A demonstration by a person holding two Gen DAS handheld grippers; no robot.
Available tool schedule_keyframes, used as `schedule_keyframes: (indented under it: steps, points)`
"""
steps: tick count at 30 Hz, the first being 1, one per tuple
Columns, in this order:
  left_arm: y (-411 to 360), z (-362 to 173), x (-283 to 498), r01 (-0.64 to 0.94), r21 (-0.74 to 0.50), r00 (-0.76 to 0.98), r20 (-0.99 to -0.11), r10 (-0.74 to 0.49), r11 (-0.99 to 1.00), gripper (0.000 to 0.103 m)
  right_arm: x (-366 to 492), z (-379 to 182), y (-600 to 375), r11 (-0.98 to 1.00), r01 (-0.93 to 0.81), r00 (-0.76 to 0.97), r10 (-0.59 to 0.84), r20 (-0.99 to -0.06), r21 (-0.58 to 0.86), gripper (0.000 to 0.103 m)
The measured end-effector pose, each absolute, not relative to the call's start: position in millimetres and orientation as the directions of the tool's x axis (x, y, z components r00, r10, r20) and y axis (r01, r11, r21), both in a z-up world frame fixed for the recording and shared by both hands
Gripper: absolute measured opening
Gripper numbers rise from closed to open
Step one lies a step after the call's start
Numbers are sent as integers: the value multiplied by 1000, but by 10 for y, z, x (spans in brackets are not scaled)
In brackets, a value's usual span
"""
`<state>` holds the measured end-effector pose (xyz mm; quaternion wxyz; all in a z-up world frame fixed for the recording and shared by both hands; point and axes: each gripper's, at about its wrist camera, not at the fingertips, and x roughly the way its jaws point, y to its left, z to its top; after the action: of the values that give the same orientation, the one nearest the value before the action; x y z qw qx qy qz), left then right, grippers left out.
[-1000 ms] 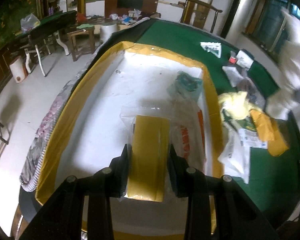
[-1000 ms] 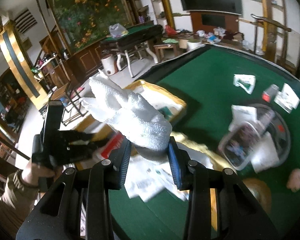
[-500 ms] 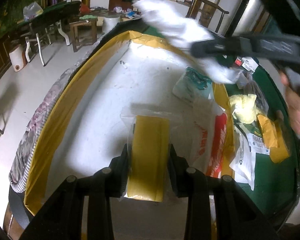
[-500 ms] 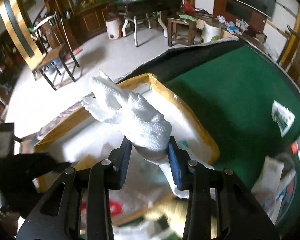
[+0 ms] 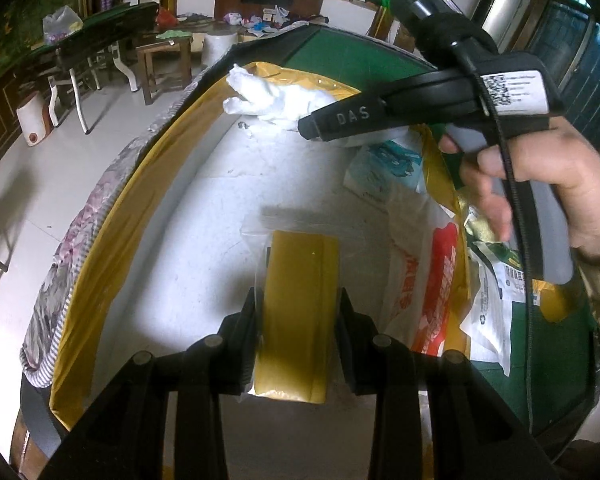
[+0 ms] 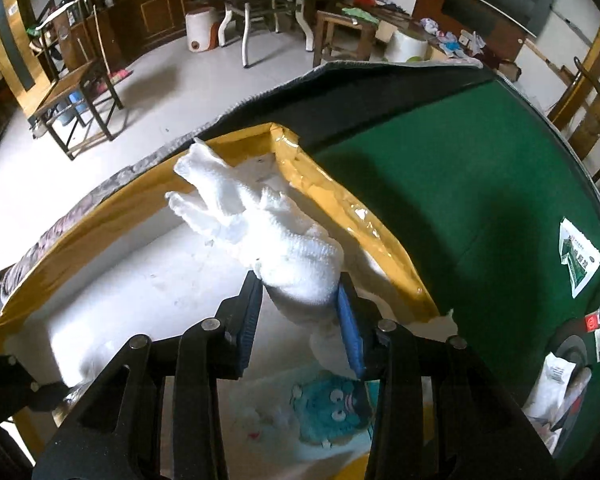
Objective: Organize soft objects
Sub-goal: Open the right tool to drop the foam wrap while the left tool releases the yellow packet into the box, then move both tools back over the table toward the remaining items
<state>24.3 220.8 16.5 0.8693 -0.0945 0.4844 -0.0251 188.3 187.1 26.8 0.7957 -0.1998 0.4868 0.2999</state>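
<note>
A white knitted cloth [image 6: 296,252], bunched and nubbly, juts out over the white floor of the yellow-taped tray [image 6: 340,204] near its far corner, its loose tips pointing away. A flat yellow pad in a clear plastic sleeve [image 5: 298,312] stands lengthwise above the middle of the tray floor. Along the tray's right side lie a packet printed with a teal cartoon creature [image 6: 332,408] and a white bag with red print [image 5: 432,280]

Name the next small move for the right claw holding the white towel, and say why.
Probably lower a little and let go. The right claw holds the white towel over the white floor of the yellow-rimmed box, and its jaws have just been opening slightly with the towel between them.
</note>
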Motion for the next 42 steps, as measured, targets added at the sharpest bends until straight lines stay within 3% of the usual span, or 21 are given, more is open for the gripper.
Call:
schedule_keyframes:
  steps: [2,7,9,13,31,34,36,42]
  points:
    - [2208,163,244,-48,-186,528,-838,-133,981,34,1894,276,1855,751,-660,347,289,-892,-14,40]
    - [2195,157,251,-58,-173,528,-841,-117,983,36,1813,370,1722,763,-645,368,355,-859,39,67]
    - [2198,160,252,-64,-176,528,-841,-117,982,42,1784,427,1668,766,-640,375,386,-843,66,67]
    - [2220,177,241,-94,-168,531,-842,-93,981,64,1638,575,1473,768,-624,378,458,-805,144,67]
    - [2054,446,-36,-132,2,587,-806,80,991,67,451,795,-69,783,-546,451,575,-683,298,72]
    - [2052,492,-106,-136,2,596,-799,83,991,67,224,739,-326,795,-518,464,572,-677,316,83]
    - [2029,537,-163,-139,3,602,-794,87,990,67,122,726,-472,799,-503,466,572,-675,330,83]
    - [1916,638,-335,-130,-21,616,-785,64,991,78,-227,630,-1000,834,-417,504,544,-671,363,83]
